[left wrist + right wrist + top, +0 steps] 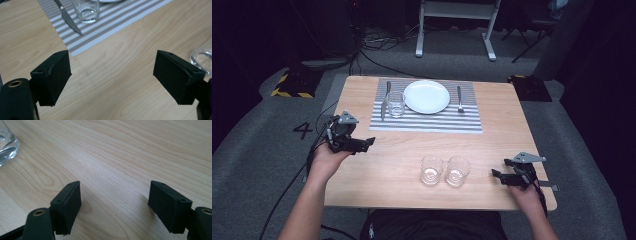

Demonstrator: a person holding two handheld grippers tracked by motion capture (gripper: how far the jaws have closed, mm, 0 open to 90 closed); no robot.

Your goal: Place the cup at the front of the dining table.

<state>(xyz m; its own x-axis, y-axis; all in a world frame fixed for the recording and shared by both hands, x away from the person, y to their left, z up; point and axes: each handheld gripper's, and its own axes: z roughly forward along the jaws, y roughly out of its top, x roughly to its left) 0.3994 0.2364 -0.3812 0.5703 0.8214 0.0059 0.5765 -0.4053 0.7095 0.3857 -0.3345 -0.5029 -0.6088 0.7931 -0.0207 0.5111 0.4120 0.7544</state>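
While we look down from the high view, the setting seems part done: a glass on the mat [396, 104] already stands on the striped placemat [427, 122] between the knife [385, 100] and the plate [427, 96], with the fork [459, 98] past the plate; two more glasses wait near our edge of the table [377, 165], so we judge their placing is left. Our left gripper [371, 142] hangs empty, jaws apart, the left glass [431, 170] well off to its right and nearer us. Our right gripper [495, 172] is likewise spread and empty, the right glass [457, 171] near, just ahead of its jaws.

Along the left gripper view, we see both jaws wide with bare wood between them; the glass on the mat and knife lie far ahead and to the left, and a glass base [201, 60] sits just behind the right jaw.

Along the right gripper view, jaws stand wide over bare wood, the nearest glass [6, 145] ahead and well left of them, untouched
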